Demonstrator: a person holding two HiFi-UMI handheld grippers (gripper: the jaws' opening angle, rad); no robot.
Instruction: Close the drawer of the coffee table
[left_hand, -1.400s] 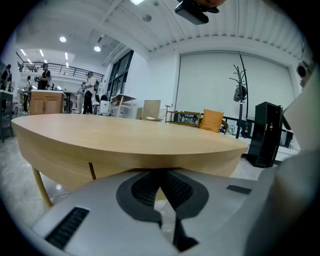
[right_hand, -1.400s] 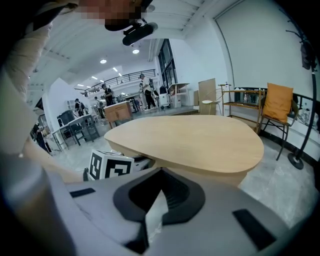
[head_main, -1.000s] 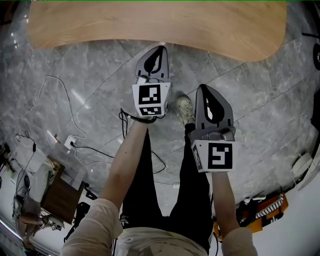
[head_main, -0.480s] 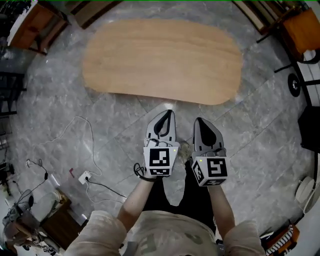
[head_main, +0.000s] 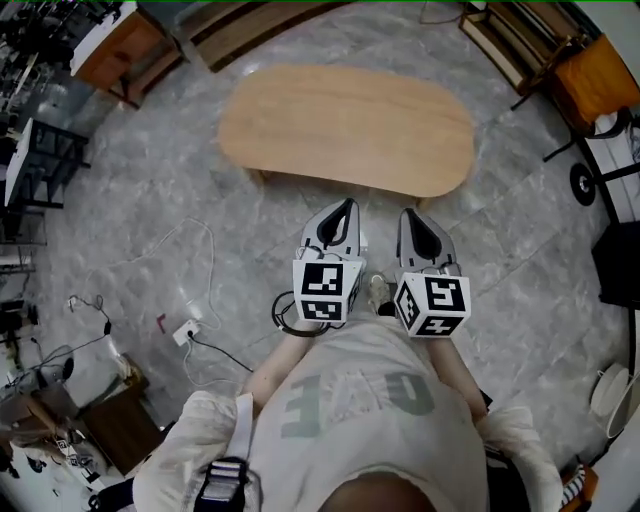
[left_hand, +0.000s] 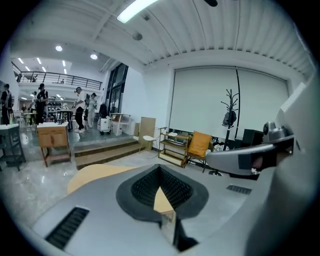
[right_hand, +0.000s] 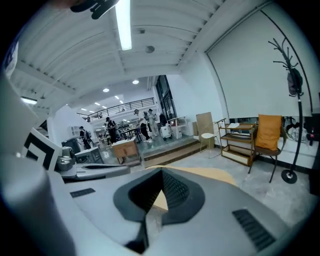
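Down on the grey stone floor (head_main: 120, 230) ahead of me, the coffee table (head_main: 345, 125) shows only its oval wooden worktop. The drawer sits somewhere under that top, and I can't make it out from any camera.

In the head view the left gripper (head_main: 346, 206) and right gripper (head_main: 409, 214) hang side by side, tips just short of the table's near edge and both aimed at it. Their marker cubes (head_main: 326, 290) cover the hands behind them, and the person's shirt fills the bottom of the picture, hiding the legs.

Left gripper view: fingers (left_hand: 90, 205) pressed together with nothing between them, just a wedge of tan tabletop peeking through the dark opening. Right gripper view, same story: fingers (right_hand: 240, 205) closed on nothing.

An orange chair (head_main: 600, 60) is cut off at the head view's right edge. The people (left_hand: 80, 107) far down the hall are too small to read. A cable (head_main: 190, 260) trails across the floor to my left.
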